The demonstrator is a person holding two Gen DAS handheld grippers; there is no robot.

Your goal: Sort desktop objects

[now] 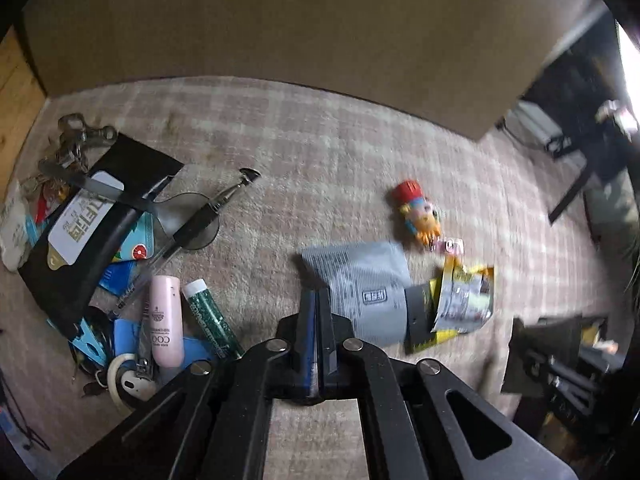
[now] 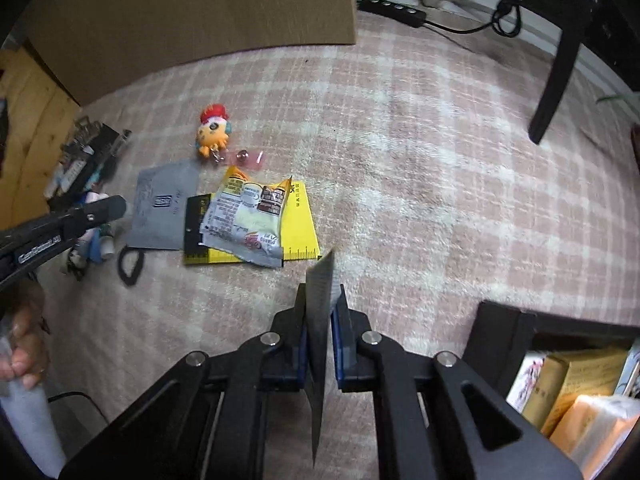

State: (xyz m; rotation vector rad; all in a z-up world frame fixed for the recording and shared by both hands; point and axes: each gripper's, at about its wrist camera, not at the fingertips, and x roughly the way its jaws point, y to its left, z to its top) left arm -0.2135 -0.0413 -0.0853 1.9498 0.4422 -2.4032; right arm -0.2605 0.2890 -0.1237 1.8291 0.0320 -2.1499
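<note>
Right claw [image 2: 320,300] pinches a thin grey card [image 2: 320,320] edge-on for carrying; left claw [image 1: 316,312] shut, apparently empty; unsorted clutter pile [image 1: 120,260] at its nine o'clock on checked carpet [image 1: 320,160].

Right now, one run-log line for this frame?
left gripper: jaws shut, nothing seen held | right gripper: jaws shut on thin dark grey card, edge-on | grey flat pouch: on checked pink carpet
</note>
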